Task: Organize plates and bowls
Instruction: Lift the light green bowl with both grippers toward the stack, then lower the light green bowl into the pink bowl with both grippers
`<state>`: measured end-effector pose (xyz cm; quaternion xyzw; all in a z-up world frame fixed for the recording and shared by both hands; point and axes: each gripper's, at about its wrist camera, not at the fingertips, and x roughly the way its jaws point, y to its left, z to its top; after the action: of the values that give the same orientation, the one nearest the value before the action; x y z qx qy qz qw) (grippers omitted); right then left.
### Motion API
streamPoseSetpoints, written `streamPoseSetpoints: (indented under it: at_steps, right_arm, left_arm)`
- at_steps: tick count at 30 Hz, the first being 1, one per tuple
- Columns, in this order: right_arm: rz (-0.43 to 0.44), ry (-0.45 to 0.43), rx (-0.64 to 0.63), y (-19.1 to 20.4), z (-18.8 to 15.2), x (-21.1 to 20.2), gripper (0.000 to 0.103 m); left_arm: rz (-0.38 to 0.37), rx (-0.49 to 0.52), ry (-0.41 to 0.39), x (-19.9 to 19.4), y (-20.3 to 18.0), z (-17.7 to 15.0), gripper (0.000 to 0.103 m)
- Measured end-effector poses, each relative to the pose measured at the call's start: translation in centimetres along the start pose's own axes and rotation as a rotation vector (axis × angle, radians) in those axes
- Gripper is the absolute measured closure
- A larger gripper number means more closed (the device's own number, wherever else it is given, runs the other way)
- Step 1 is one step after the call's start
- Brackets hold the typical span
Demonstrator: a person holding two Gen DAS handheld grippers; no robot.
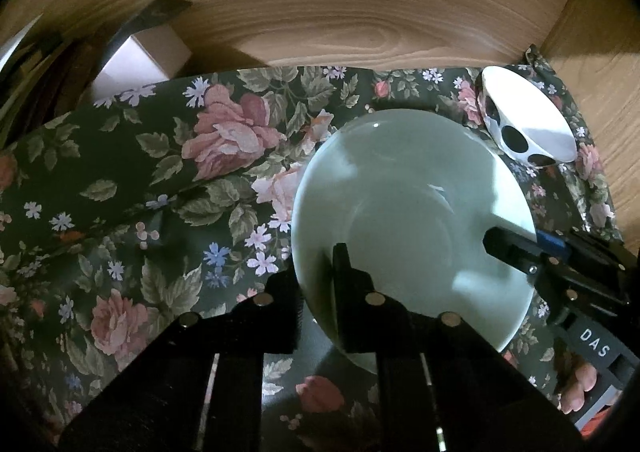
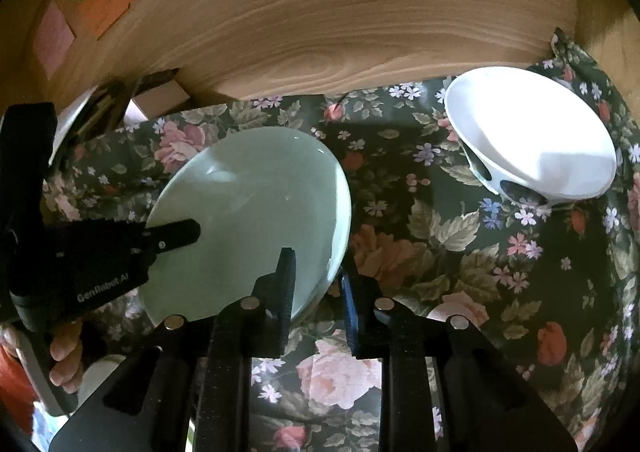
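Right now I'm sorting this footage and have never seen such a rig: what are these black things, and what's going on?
They are two handheld grippers, each with a wide-angle camera looking along its two fingers. In the left camera's picture, the left gripper has its fingers either side of the rim of a pale green plate; the right gripper reaches onto it from the right. The right camera shows the same green plate, with the right gripper at its near edge. The plate appears tilted above a floral cloth. A white bowl with dark spots sits on the cloth, against a wooden wall.

Open cloth (image 2: 452,248) separates green plate (image 2: 248,211) from bowl (image 2: 532,139) (white).
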<state>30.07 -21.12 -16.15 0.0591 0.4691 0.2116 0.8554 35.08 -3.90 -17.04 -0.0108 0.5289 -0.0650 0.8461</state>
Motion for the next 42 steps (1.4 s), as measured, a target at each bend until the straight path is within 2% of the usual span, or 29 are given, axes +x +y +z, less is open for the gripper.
streamPoseSetpoints:
  at_steps: [9,26,42]
  right_arm:
    - [0.017,-0.062,-0.005,1.2,-0.5,-2.8,0.084]
    - [0.031,-0.168,-0.080,6.5,-2.7,-7.5,0.084]
    - [0.075,-0.197,-0.143,11.5,-6.8,-9.0,0.084]
  left_arm:
    - [-0.015,-0.020,-0.034,-3.4,0.7,-1.9,0.090]
    - [-0.011,-0.055,-0.168,-11.4,2.3,-7.2,0.090]
    - [0.025,-0.101,-0.222,-15.8,4.1,-13.2,0.090]
